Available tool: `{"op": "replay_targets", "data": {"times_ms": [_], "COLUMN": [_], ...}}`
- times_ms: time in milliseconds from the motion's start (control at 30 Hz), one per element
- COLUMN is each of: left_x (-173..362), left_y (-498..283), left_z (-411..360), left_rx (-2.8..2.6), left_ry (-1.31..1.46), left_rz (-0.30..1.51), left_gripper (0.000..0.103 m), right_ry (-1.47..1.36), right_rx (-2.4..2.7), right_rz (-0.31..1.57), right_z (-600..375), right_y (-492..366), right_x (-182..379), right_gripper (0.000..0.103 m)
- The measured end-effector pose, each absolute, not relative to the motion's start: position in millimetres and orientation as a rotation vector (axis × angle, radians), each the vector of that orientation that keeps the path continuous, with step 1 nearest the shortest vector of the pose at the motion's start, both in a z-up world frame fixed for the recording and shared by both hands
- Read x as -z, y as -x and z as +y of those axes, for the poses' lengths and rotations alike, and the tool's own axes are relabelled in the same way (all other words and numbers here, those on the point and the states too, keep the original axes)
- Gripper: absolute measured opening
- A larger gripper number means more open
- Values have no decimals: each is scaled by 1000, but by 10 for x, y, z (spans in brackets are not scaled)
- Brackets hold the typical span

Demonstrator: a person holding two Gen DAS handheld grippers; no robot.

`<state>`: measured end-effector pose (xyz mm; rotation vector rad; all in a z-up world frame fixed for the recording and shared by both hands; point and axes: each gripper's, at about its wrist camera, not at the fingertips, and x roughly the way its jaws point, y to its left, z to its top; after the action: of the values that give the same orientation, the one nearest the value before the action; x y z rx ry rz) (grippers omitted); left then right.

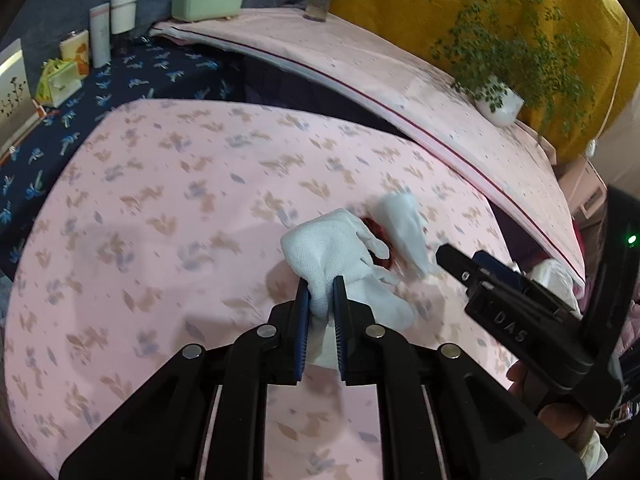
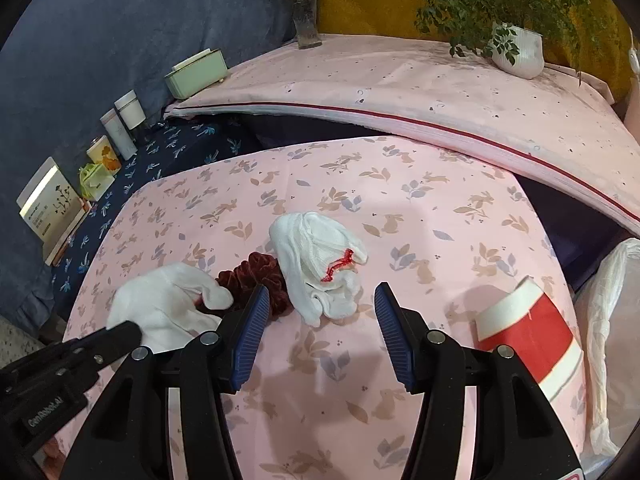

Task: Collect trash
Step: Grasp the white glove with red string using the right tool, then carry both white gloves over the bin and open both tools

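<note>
Nearest the left camera, the left claw (image 1: 320, 300) was clenched on a white glove (image 1: 332, 248), its blue pads pressing the cloth from both sides above the pink rabbit-print worktop (image 1: 160, 200). Beside it the right claw (image 2: 320, 300) stood released, nothing between its pads, just short of a second white glove (image 2: 316, 260) with red stitching. A dark red scrunchie (image 2: 256, 276) lay between the two gloves. A red-and-white paper cup (image 2: 528, 336) lay tipped at the right, near a white plastic bag (image 2: 612, 320). Farther back stood a potted plant (image 2: 516, 48).
</note>
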<state>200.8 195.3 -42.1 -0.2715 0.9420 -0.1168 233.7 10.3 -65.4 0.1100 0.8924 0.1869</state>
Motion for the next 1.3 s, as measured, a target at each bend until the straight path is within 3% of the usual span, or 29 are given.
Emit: {"op": "replay_targets", "data": {"times_ms": [167, 267, 333, 400, 433, 800, 1300], "left_x": [361, 344, 339, 329, 324, -70, -716], "left_y": [-2169, -2244, -2280, -2315, -2321, -2233, -1842], "left_z": [2113, 2136, 2127, 2101, 2089, 1648, 434], "left_rx": [86, 75, 74, 79, 81, 146, 312], "left_ry": [275, 266, 260, 260, 259, 228, 138], "left_rz": [924, 915, 913, 911, 910, 845, 748], "left_gripper": [11, 11, 11, 11, 11, 11, 11], "right_ry": [-109, -100, -91, -85, -81, -99, -159], "right_rx": [-192, -196, -200, -208, -210, -202, -101], "right_rz": [926, 943, 961, 983, 987, 805, 625], "right_z": [214, 256, 282, 290, 288, -85, -1142], "right_y": [-2553, -2641, -2682, -2704, -2701, -2384, -1717], "right_x": [798, 887, 955, 1018, 1032, 247, -623], "right_gripper": [54, 49, 34, 10, 8, 6, 6]}}
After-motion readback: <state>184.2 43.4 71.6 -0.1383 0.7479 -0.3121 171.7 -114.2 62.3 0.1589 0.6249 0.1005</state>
